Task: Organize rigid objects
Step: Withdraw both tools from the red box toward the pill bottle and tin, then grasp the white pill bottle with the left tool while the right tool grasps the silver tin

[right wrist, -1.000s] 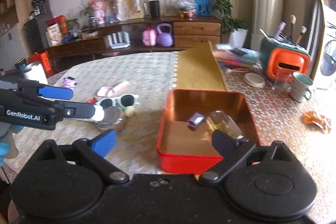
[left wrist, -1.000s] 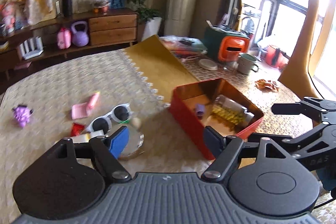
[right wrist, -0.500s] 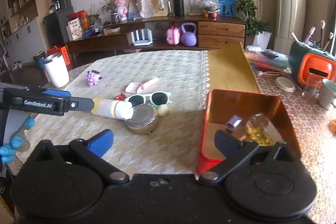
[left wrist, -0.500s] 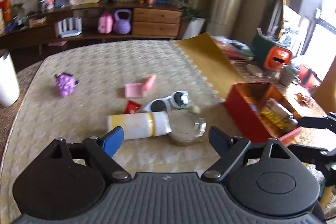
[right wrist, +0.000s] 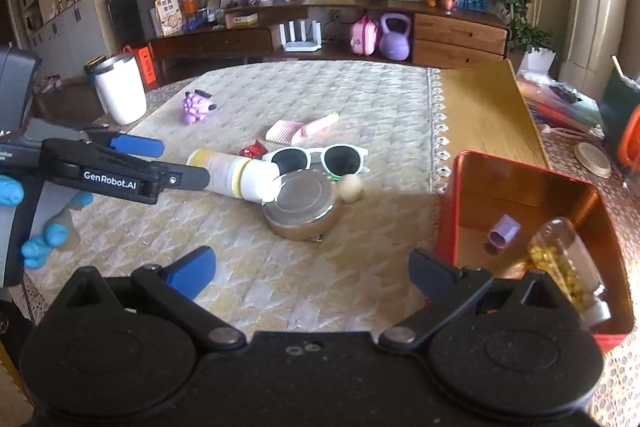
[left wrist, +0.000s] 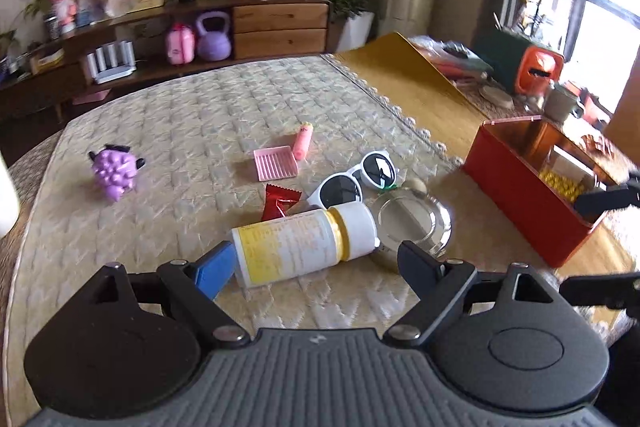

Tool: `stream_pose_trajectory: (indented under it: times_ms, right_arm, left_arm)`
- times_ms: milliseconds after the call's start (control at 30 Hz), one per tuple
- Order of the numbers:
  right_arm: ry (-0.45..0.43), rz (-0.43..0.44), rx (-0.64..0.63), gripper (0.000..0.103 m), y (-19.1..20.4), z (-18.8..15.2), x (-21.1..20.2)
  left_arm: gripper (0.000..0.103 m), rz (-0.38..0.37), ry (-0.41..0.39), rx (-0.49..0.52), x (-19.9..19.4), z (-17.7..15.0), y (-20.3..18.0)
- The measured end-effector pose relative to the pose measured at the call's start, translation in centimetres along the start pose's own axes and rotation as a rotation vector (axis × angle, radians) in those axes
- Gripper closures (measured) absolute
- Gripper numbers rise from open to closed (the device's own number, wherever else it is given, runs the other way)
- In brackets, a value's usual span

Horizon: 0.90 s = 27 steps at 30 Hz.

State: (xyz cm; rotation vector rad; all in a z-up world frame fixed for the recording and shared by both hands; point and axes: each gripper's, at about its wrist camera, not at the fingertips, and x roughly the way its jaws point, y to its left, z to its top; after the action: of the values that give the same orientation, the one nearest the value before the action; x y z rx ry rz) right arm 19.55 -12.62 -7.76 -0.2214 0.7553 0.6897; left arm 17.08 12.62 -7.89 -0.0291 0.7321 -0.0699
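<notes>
- Hovering low over the quilted desk (left wrist: 192,115), left claw (left wrist: 316,267) spread wide, fingers apart and clamping nothing
- Lying on its side right in front of that claw, a white pill bottle (left wrist: 304,245) with yellow band and white cap, base just beside the blue pad of the left finger (left wrist: 212,269)
- Resting against the bottle's cap, a round metal tin (left wrist: 414,223), flat lid up
- Sitting just behind the tin, white sunglasses (left wrist: 354,181) and a small beige egg-shaped thing (right wrist: 351,187)
- Lying near the bottle, a red candy wrapper (left wrist: 280,201); further back, a pink dustpan toy (left wrist: 276,163) with a pink tube (left wrist: 302,146) touching its corner
- Standing well apart at the far left, a purple spiky toy (left wrist: 114,173)
- Hanging above the desk near the red box (right wrist: 448,219), right claw (right wrist: 312,273) gaping open too, gripping nothing
- Lying inside the red box, a clear jar of yellow beads (right wrist: 560,267) and a small purple cap (right wrist: 504,229)
- Showing in the right wrist view, the left claw's fingers reaching along either side of the bottle's base, contact impossible to tell
- Standing at the desk's far left edge, a white tumbler (right wrist: 120,93)
</notes>
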Motion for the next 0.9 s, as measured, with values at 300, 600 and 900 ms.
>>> stream_pose_trajectory:
  times_ms: [300,600,900]
  right_arm:
    - [0.022,0.023,-0.100,0.000,1.0,0.8,3.9]
    - [0.074,0.012,-0.154,0.005,1.0,1.6,8.0]
    - [0.096,0.024,-0.161,0.014,0.5,1.8,10.7]
  left_arm:
    - [0.015,-0.052,0.016,0.096,3.0,-0.3,2.1]
    - [0.014,-0.122,0.029,0.135,5.7,0.2,3.5]
    - [0.012,-0.176,0.049,0.145,7.3,0.2,4.3]
